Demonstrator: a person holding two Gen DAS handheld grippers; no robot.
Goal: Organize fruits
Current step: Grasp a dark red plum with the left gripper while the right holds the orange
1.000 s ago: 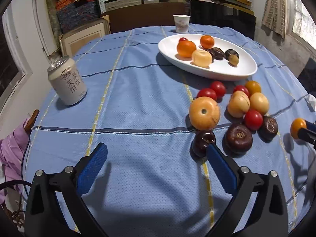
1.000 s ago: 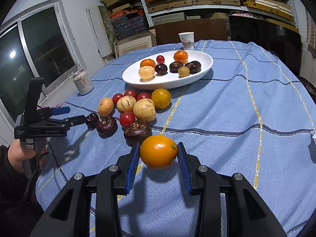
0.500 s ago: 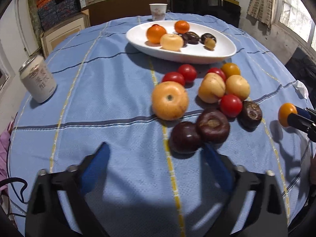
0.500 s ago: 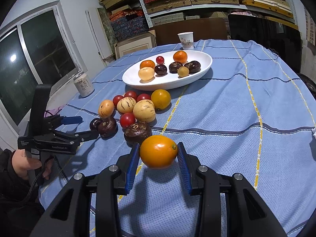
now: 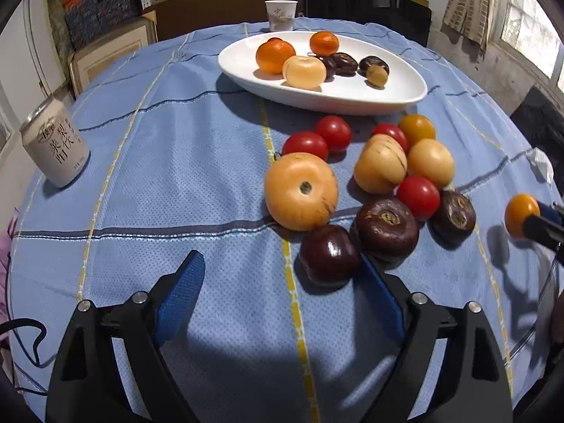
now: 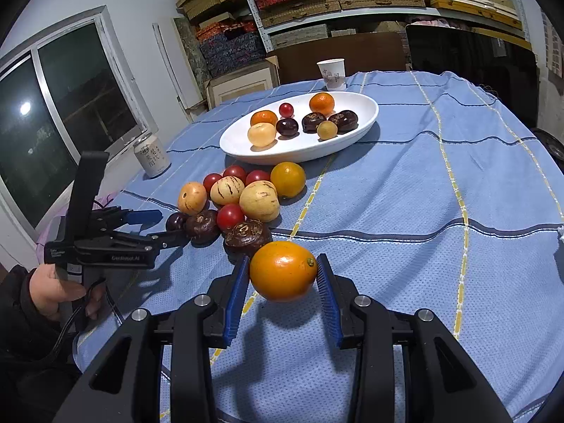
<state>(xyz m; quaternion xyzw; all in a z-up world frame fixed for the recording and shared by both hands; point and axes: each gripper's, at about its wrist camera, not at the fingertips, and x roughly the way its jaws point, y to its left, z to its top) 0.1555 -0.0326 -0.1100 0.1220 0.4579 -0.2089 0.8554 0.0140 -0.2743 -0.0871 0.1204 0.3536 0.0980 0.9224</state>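
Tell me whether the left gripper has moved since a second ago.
Yes. The left gripper has advanced toward the dark fruit beside the fruit pile, its fingers still open.

Both views ride low over the near edge of the table [image 5: 148, 162] — the left wrist camera faces steeply down at the loose fruit close by, the right one looks flatter toward the far edge. Both share the white dish [image 6: 356, 130], the paper cup [image 5: 281, 15] and the can [image 6: 151, 155].

Left tool [image 5: 278, 282] wide open, angled down; right tool [image 6: 282, 278] clamped.
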